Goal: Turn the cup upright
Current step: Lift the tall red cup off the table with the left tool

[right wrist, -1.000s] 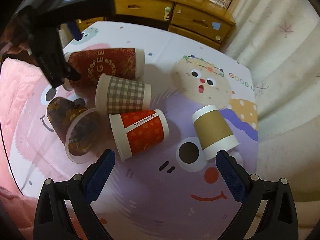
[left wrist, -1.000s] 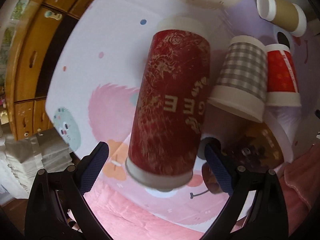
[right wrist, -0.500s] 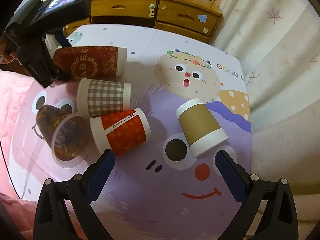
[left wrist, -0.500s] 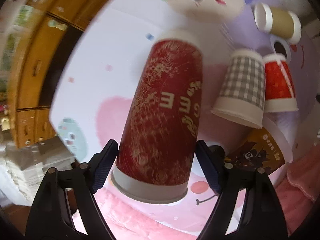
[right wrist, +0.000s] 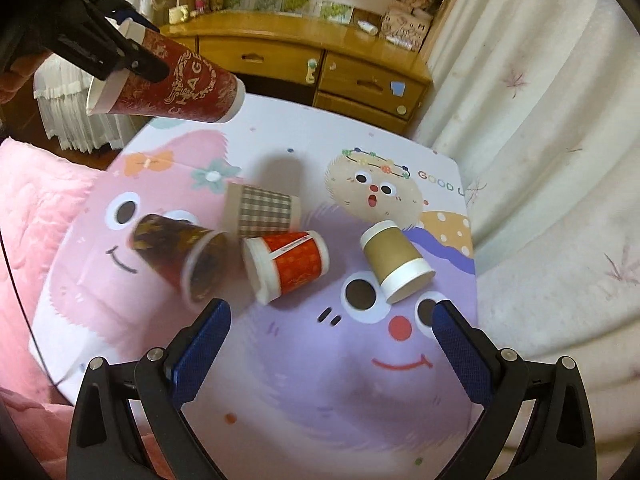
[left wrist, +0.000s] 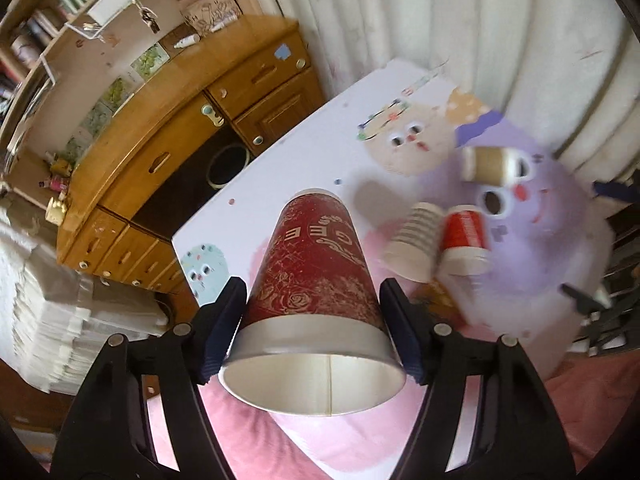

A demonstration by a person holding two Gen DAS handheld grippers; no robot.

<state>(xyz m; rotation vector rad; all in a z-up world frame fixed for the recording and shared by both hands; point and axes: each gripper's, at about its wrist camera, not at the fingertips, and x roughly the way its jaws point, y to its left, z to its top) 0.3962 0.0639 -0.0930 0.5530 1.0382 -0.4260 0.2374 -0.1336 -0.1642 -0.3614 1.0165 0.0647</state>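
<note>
Our left gripper [left wrist: 312, 332] grips the tall dark-red paper cup [left wrist: 314, 276] near its rim, probably clear above the cartoon-printed table [right wrist: 320, 380]. Its long axis lies along the fingers, mouth toward us. Our right gripper [right wrist: 326, 344] is spread wide, holding nothing.

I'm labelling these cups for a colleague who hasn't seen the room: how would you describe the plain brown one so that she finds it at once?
Start at the cartoon-printed table mat, on the purple side nearest the curtain. The brown paper cup with white rim bands lies there on its side, alone. It is the only unpatterned cup, lying apart from the checked, orange and dark cups.
</note>
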